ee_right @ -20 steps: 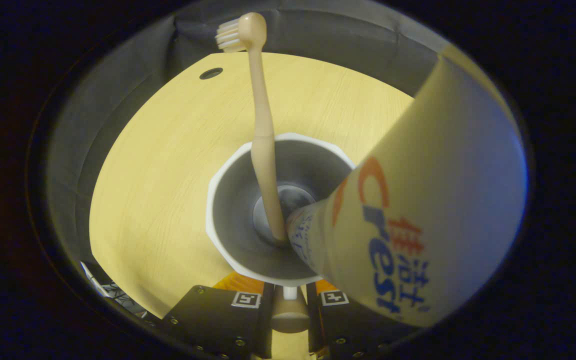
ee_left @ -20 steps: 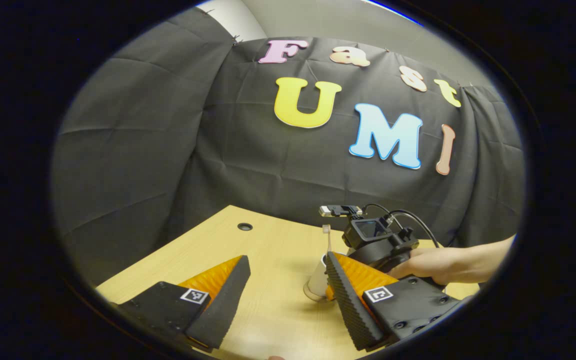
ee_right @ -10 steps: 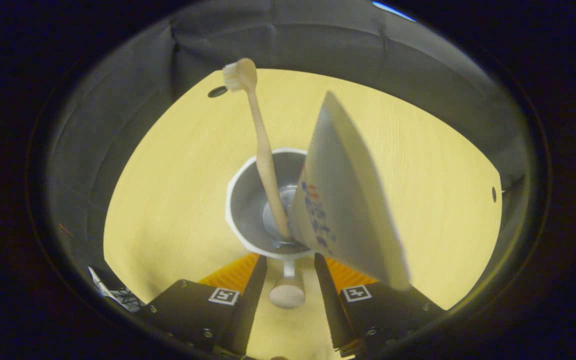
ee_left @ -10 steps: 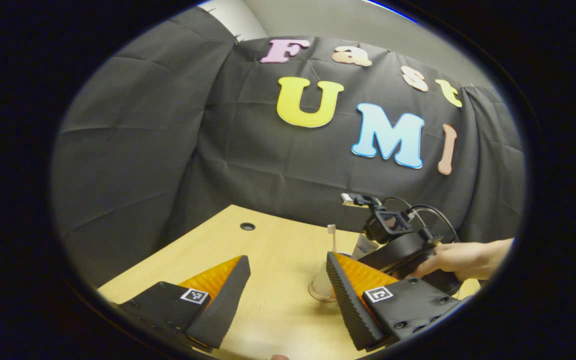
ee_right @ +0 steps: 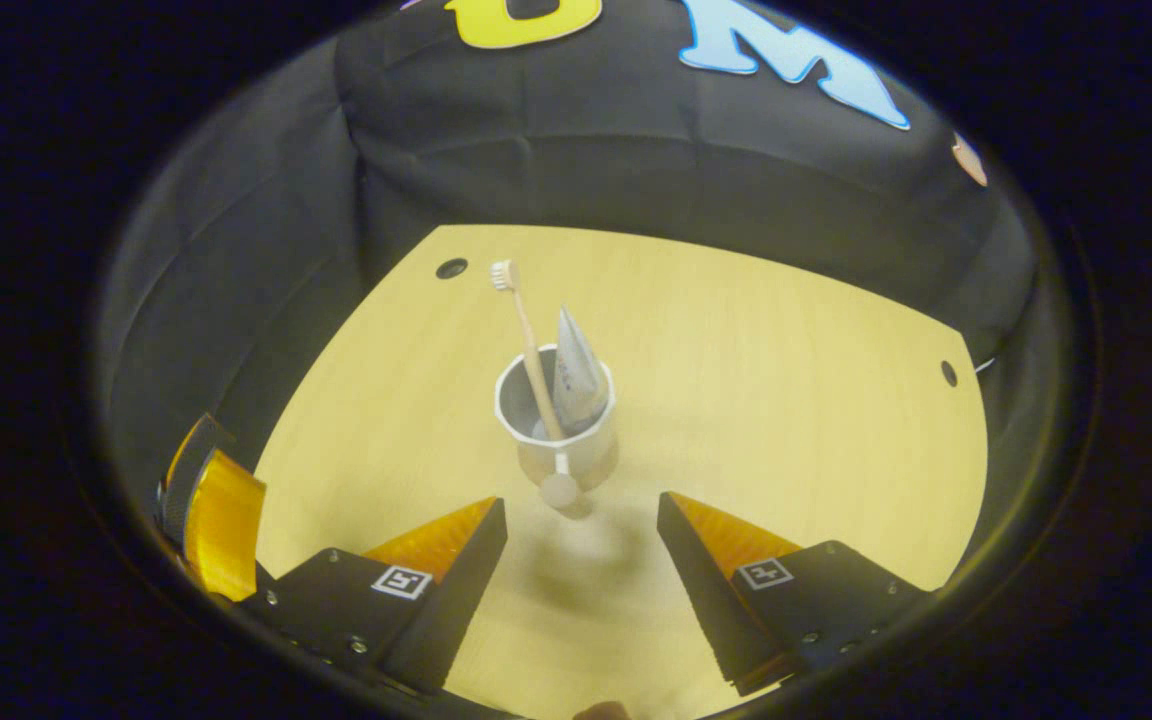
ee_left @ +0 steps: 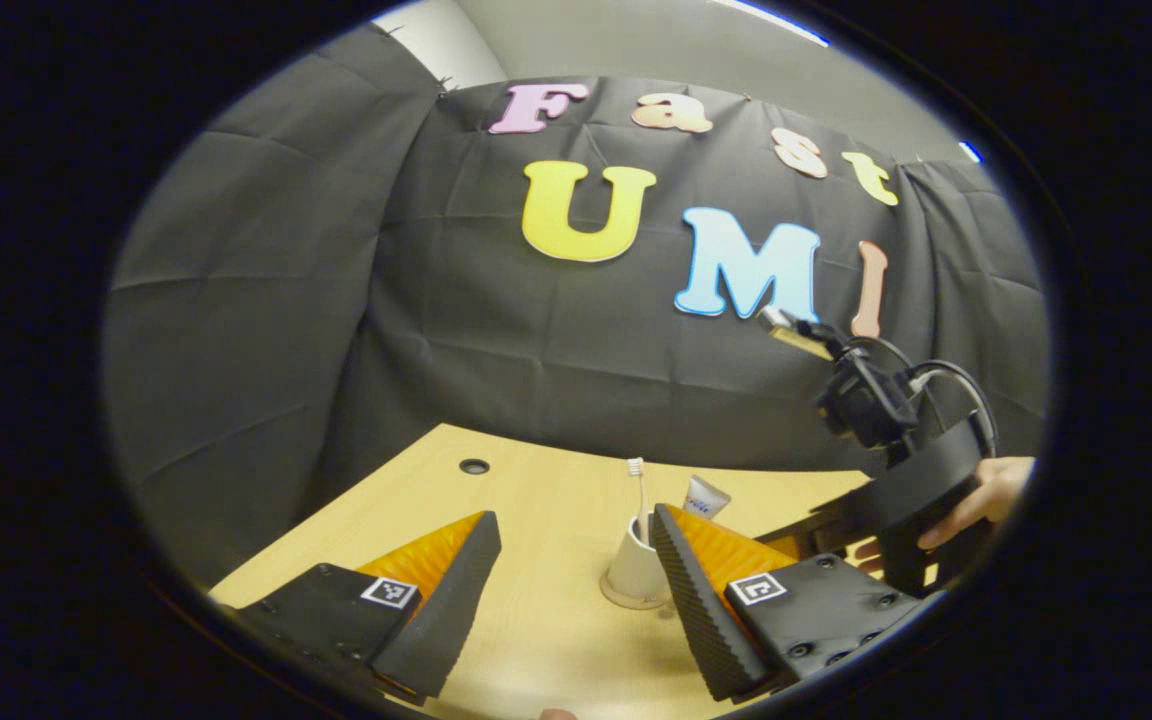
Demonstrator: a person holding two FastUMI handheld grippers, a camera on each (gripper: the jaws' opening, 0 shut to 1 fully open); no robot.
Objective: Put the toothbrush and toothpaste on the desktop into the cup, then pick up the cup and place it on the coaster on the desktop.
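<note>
Right gripper view: the white ceramic cup (ee_right: pixel 558 425) holds a beige toothbrush (ee_right: pixel 526 345) and white toothpaste tube (ee_right: pixel 576 375); it stands just ahead of the wide-open right gripper (ee_right: pixel 582 520), touching neither finger; the left gripper (ee_left: pixel 574 570) also gapes.

Cup (ee_right: pixel 556 428) upright near the middle of the tabletop (ee_right: pixel 786 400), on a coaster (ee_left: pixel 633 602) as seen in the left gripper view. Toothbrush (ee_right: pixel 526 350) and toothpaste (ee_right: pixel 574 375) standing in the cup, brush to the left of the tube, both leaning toward the far wall. Right hand-held gripper (ee_right: pixel 581 580) just before the cup, fingers spread either side of the handle, apart from it. Left hand-held gripper (ee_left: pixel 576 590) to the cup's left, fingers apart. Hole (ee_right: pixel 452 268) in the tabletop at the far left corner, behind the cup.
</note>
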